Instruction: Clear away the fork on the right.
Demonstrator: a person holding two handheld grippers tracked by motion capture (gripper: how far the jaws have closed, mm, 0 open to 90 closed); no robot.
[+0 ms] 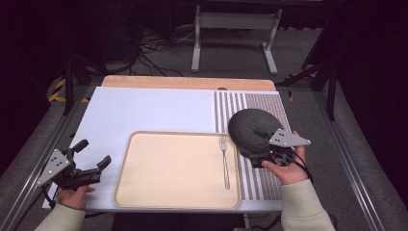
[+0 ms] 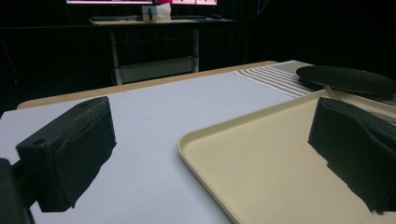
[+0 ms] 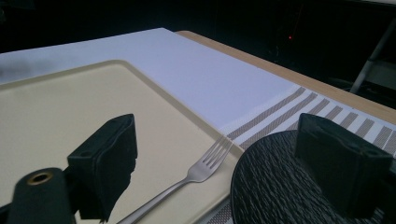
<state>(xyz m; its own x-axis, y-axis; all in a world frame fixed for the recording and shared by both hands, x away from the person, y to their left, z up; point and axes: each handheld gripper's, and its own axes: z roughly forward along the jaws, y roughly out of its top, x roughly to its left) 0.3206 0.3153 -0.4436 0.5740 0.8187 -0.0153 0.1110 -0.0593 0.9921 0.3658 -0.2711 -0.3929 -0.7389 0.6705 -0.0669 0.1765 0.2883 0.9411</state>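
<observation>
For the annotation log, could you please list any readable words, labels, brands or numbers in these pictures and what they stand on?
None can be read.
The tray, fork and dark plate carry no visible print.
The bright screens in the left gripper view are too blurred to read.

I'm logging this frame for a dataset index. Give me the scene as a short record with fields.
surface: white mat with a striped section at its right, on a wooden table
tray: beige tray, near the person's edge
fork: fork lying in the tray's right part, tines pointing away
plate: dark textured plate on the stripes, overlapping the tray's right rim
left gripper: left gripper open, left of the tray
right gripper: right gripper open, astride the plate's near edge
</observation>
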